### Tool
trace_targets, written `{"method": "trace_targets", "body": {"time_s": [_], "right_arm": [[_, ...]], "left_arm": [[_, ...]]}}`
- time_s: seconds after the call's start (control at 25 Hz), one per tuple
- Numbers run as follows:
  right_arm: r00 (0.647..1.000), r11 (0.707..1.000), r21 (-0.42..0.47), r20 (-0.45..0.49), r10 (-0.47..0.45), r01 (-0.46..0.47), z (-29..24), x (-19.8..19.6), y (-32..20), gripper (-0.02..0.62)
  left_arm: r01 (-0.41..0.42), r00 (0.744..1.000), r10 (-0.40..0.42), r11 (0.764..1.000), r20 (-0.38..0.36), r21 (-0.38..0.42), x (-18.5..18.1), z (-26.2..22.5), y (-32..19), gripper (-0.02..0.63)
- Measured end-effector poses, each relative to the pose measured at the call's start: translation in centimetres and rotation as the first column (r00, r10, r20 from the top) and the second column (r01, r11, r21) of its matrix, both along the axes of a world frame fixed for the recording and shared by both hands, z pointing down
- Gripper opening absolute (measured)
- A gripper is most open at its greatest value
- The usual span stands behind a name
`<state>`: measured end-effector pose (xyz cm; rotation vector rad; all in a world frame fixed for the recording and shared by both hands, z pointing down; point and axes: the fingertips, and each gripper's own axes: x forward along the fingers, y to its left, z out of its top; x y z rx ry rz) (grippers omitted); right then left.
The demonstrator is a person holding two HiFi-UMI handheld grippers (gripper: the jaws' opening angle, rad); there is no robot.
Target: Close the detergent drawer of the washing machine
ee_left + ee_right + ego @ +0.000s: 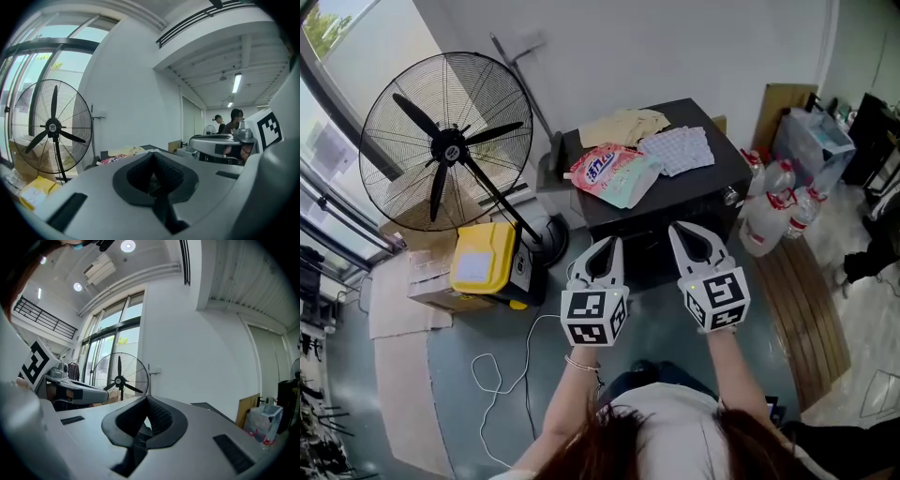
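Currently the left gripper (605,244) and right gripper (686,231) both have their jaws closed together on nothing, with the black washing machine (727,155) at 12 o'clock just beyond both tips, its detergent drawer not discernible, and the right gripper seemingly nearer.

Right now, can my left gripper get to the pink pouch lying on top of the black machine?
Probably yes. The left gripper hangs just in front of the black machine, and the pink pouch lies uncovered near the top's front edge with nothing between. The jaws are shut, so they must open first.
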<state>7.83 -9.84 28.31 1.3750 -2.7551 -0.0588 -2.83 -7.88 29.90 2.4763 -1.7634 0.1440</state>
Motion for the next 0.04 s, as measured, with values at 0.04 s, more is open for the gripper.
{"method": "trace_targets", "body": {"time_s": [0.04], "right_arm": [[1.000, 1.000, -0.002, 0.002, 0.001, -0.001, 0.00, -0.06, 0.01, 0.026]], "left_arm": [[0.000, 1.000, 0.000, 1.000, -0.001, 0.000, -0.11, -0.05, 0.03, 0.018]]}}
